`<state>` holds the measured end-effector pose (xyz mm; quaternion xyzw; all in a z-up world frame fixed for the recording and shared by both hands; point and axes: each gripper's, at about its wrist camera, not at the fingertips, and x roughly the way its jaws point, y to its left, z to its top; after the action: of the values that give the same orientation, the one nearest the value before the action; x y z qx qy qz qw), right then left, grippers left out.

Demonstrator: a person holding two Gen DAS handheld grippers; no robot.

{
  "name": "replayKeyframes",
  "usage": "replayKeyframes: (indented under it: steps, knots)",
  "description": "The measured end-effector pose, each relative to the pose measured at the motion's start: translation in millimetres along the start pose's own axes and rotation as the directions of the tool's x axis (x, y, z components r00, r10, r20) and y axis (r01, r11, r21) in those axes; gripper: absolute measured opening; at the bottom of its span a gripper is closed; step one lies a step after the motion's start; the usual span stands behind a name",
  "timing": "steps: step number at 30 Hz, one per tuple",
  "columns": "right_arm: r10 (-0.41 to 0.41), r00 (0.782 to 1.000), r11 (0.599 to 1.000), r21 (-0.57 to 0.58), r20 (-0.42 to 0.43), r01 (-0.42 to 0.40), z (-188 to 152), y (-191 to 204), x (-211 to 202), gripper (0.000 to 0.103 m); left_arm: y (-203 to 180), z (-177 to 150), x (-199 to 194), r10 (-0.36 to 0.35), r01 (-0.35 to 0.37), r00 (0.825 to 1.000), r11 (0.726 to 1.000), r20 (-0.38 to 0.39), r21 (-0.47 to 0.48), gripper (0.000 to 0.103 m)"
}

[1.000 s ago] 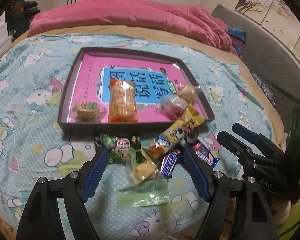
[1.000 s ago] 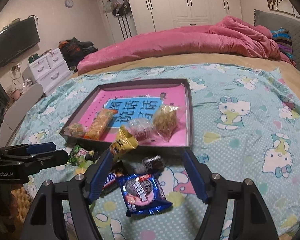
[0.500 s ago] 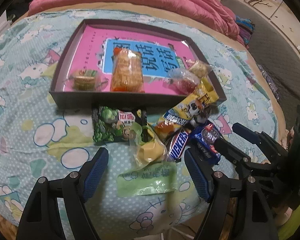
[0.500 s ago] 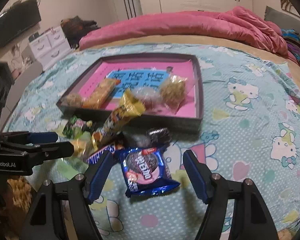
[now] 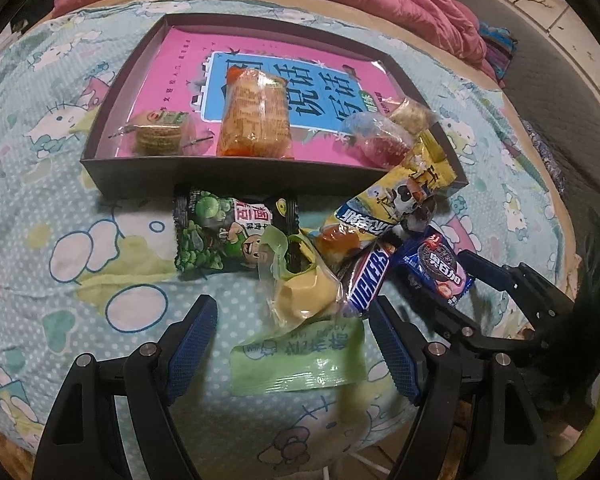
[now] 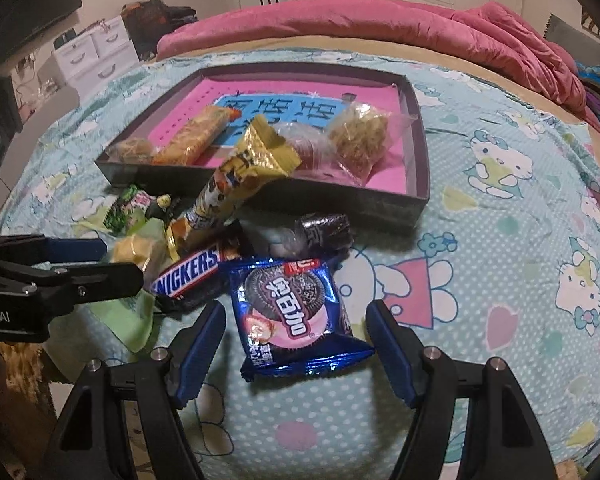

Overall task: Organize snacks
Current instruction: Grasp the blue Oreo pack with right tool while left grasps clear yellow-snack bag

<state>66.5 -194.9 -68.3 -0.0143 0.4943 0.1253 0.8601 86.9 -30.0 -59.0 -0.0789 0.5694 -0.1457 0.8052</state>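
Done: four snacks are laid in the tray [image 5: 100,168]: a round biscuit pack [image 5: 158,136], an orange packet [image 5: 256,120] and two clear bags [image 6: 340,144].
Left: a pile is left on the bedspread [image 6: 500,240] in front of the tray; a yellow stick pack [image 6: 244,176] is propped on its wall.
Left gripper [image 5: 292,344]: spread wide, nothing clasped, poised over a pale green sachet [image 5: 300,360].
Right gripper [image 6: 296,348]: spread wide, nothing clasped, straddling the blue cookie pack [image 6: 292,312].
Writing: "SNICKERS" is read on the chocolate bar [image 6: 192,276]; Chinese lettering is seen on the cookie pack and tray lining.
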Motion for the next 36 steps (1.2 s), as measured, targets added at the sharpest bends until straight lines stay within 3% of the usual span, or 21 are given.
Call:
replayKeyframes:
  steps: [8,10,18,21,25,27,34,36]
  knots:
    - [-0.009,1.000,1.000,-0.002,-0.023,0.009,-1.0,-2.3,10.1,0.069,-3.1,3.2,10.9,-0.041,0.041,0.999,0.999,-0.017,-0.015,0.078]
    - [-0.010,1.000,1.000,-0.004,-0.023,0.010,-1.4,-2.6,10.9,0.069,-4.2,4.5,11.4,-0.051,0.051,0.999,0.999,-0.016,-0.013,0.068]
    - [-0.007,1.000,1.000,-0.025,-0.012,0.007,-1.2,-0.7,10.2,0.062,-1.3,8.0,17.9,-0.091,0.090,0.996,0.995,-0.021,-0.031,0.058]
    - [0.014,1.000,1.000,-0.027,-0.008,-0.014,-0.8,0.8,8.7,0.061,2.4,8.9,20.1,-0.096,0.095,0.995,0.995,-0.019,-0.041,0.048]
    - [0.060,0.998,0.998,-0.026,0.004,-0.060,-0.6,3.6,2.3,0.058,11.2,8.1,21.9,-0.127,0.126,0.992,0.989,-0.015,-0.074,0.044]
    - [0.076,0.997,0.997,-0.022,0.014,-0.076,-0.2,4.2,-1.1,0.052,12.5,8.2,20.9,-0.139,0.137,0.990,0.988,-0.015,-0.077,0.043]
    - [0.122,0.990,0.992,0.024,0.072,-0.124,2.1,-2.5,-15.6,0.052,13.9,6.7,7.2,-0.162,0.162,0.987,0.984,0.003,-0.078,0.039]
    - [0.131,0.986,0.990,0.039,0.100,-0.136,4.1,-6.3,-20.7,0.052,13.9,8.2,-2.2,-0.166,0.168,0.986,0.983,0.025,-0.070,0.033]
